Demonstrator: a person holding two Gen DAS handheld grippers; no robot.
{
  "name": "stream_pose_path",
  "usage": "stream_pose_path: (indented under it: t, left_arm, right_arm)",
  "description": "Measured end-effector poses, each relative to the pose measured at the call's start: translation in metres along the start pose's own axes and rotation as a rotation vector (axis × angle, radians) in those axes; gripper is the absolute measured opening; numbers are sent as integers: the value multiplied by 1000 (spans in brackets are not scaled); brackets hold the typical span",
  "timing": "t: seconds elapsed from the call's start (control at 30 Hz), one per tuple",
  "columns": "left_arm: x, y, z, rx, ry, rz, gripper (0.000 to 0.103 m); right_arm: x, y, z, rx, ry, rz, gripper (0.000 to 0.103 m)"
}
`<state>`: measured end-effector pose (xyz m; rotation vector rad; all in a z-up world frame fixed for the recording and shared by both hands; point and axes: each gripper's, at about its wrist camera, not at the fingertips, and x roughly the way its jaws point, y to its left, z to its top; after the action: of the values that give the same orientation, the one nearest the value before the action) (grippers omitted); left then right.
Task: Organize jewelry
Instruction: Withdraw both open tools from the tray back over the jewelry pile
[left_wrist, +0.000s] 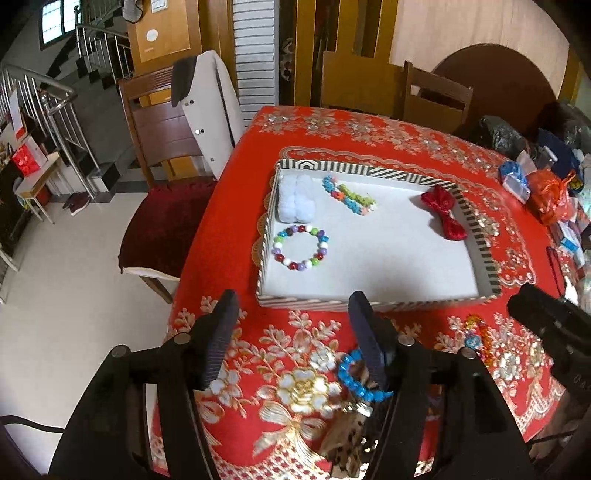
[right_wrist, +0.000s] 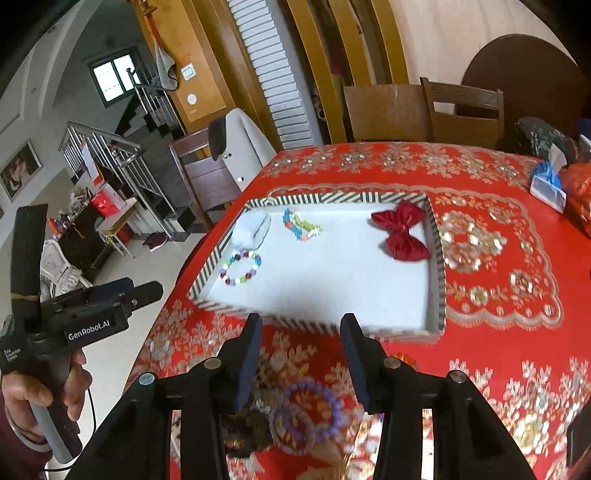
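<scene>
The jewelry was split between a striped tray in the middle of both frames and the red embroidered surface below it. Inside the tray I saw a multicoloured bead bracelet at lower left, a white fluffy piece at upper left, a flower-bead bracelet near the top edge, and a red bow at upper right leaning against the tray's right wall. In the left wrist view my left gripper had its jaws spread with nothing between them; a blue bead bracelet lay on the cloth at the bottom, partly hidden behind the right-hand finger, and a leopard-print item sat just below it. Orange and clear beads lay at the right, near the other tool. In the right wrist view my right gripper also had its jaws apart and empty, above a blurred purple bead bracelet on the cloth at bottom centre. At lower left of that frame, a hand held the left tool's handle.
</scene>
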<state>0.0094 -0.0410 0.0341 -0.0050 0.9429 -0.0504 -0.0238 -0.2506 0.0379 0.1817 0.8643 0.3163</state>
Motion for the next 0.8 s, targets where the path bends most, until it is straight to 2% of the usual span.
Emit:
stream_pose_path:
  t: [0.17, 0.3, 0.53, 0.6, 0.63, 0.8]
  left_arm:
    - [-11, -4, -14, 15, 3, -3, 62]
    - [-21, -4, -25, 13, -6, -7, 63]
    - [-35, -5, -43, 29, -24, -11, 62]
    - [-38, -5, -47, 32, -28, -14, 62]
    - [-40, -5, -49, 32, -31, -15, 62]
    - [-47, 0, -56, 30, -43, -15, 63]
  right_arm:
    - [-14, 6, -23, 4, 13, -13, 43]
    - [-19, 9, -37, 28, 26, -21, 51]
    - [-33, 18, -54, 22, 9, -41, 52]
    - [-36, 20, -58, 24, 4, -38, 62]
    - [-37, 20, -59, 26, 2, -38, 63]
    - [-37, 27, -69, 22, 12, -41, 63]
